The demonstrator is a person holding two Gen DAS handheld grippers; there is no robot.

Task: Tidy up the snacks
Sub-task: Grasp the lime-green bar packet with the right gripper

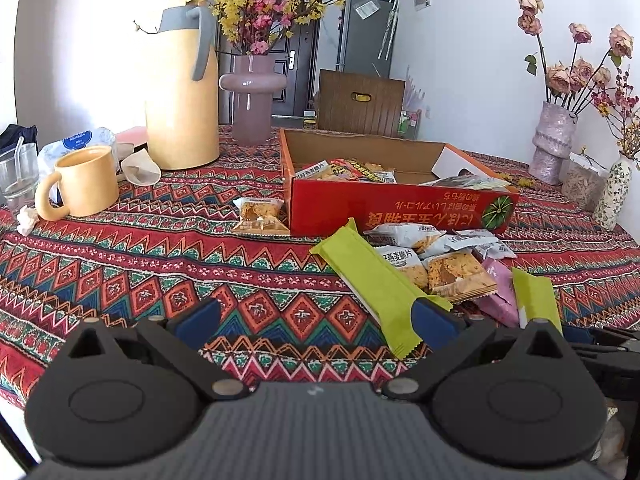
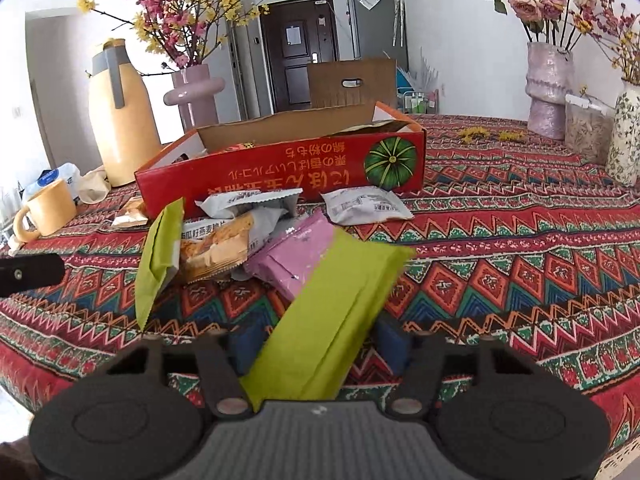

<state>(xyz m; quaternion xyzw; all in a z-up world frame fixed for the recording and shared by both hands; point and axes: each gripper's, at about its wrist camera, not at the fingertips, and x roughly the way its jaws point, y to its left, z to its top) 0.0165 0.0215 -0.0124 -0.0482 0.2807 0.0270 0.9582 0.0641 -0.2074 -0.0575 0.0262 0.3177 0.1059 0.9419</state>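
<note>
Right tongs (image 2: 316, 344) clamp a green packet (image 2: 336, 312), likely bound for the far red box (image 2: 280, 168); left tongs (image 1: 316, 320) open, empty over the worktop (image 1: 120, 272).

White walls (image 2: 472, 40) enclose the room, lit by bright daylight from the left. At the far end stands a dark door (image 2: 298, 68) with a grey refrigerator (image 1: 366, 32) beside it. A brown chair back (image 1: 360, 102) with a handle slot rises behind the worktop (image 1: 120, 280), which wears a red patterned cloth. Vases of flowers stand along its far and right edges.
</note>
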